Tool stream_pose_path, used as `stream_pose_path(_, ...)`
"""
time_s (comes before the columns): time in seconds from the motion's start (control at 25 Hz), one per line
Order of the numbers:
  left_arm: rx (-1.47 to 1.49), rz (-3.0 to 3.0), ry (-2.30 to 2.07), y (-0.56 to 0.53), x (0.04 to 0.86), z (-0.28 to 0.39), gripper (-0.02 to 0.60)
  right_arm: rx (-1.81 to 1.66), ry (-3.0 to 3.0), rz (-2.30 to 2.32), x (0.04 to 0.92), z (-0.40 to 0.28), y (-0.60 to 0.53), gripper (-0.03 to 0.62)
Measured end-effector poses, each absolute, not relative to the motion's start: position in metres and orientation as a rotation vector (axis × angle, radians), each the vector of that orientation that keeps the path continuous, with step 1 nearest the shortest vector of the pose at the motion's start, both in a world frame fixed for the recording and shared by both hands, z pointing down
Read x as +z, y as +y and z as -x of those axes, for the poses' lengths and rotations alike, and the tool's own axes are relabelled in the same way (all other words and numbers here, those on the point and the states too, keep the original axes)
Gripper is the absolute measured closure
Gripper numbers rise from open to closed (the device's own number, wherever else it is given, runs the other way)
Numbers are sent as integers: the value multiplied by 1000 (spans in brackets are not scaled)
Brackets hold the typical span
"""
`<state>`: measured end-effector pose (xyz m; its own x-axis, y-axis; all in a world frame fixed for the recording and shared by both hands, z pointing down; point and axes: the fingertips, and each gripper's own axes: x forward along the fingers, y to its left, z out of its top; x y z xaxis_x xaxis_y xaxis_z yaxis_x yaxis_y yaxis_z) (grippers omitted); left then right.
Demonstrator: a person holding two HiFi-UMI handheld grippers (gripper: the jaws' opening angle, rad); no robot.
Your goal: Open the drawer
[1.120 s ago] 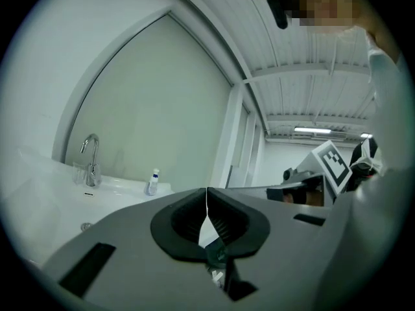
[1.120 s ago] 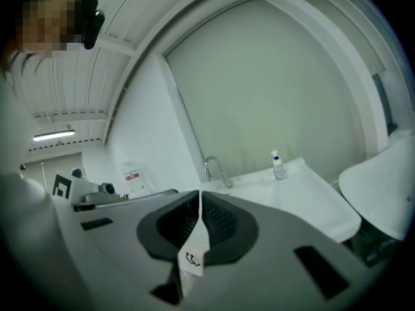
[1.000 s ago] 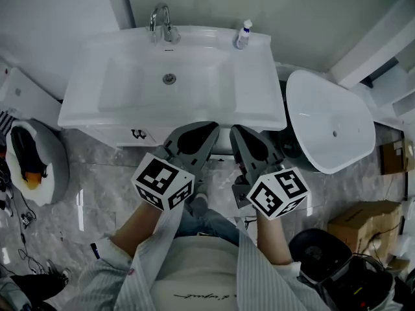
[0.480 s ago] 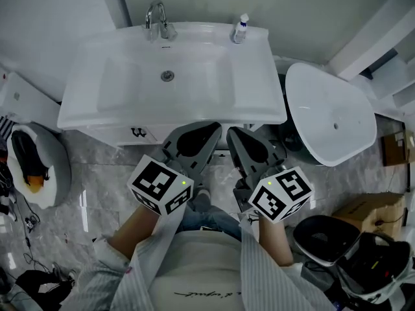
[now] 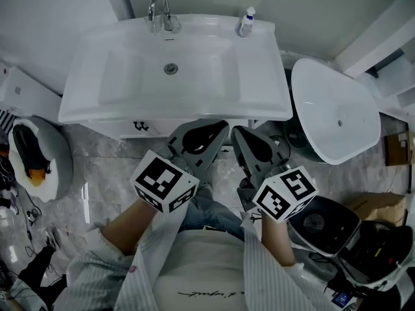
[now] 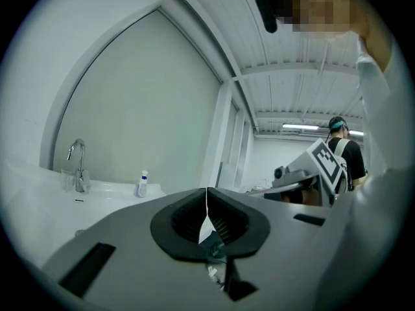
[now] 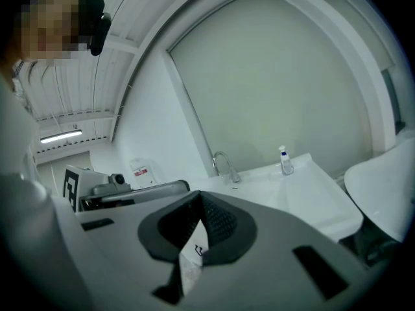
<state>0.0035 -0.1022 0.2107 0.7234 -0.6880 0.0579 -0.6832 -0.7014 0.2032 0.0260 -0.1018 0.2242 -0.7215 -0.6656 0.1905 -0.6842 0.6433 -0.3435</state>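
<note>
White drawer (image 5: 117, 129) front runs left to right under the sink (image 5: 130, 76), facing me. My left tool (image 5: 219, 124) and right tool (image 5: 237, 130) are clenched, empty.

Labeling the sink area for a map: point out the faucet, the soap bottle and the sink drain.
faucet (image 5: 170, 23), head view, on its base.
soap bottle (image 5: 244, 26), head view, on its body.
sink drain (image 5: 170, 69), head view, on its centre.

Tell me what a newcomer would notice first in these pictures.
The wide white washbasin with its faucet spans the top of the head view. Below its front edge, the left hand-held gripper and right hand-held gripper point at it side by side, jaws shut. A separate white oval basin lies at the right.
</note>
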Motion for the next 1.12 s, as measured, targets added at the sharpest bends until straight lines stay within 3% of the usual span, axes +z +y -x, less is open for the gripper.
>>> stream_pose_path(1.12, -40, -2717, -1061, -105, 206, 10, 565, 631, -2770, -1107, 234, -25, -101, 585)
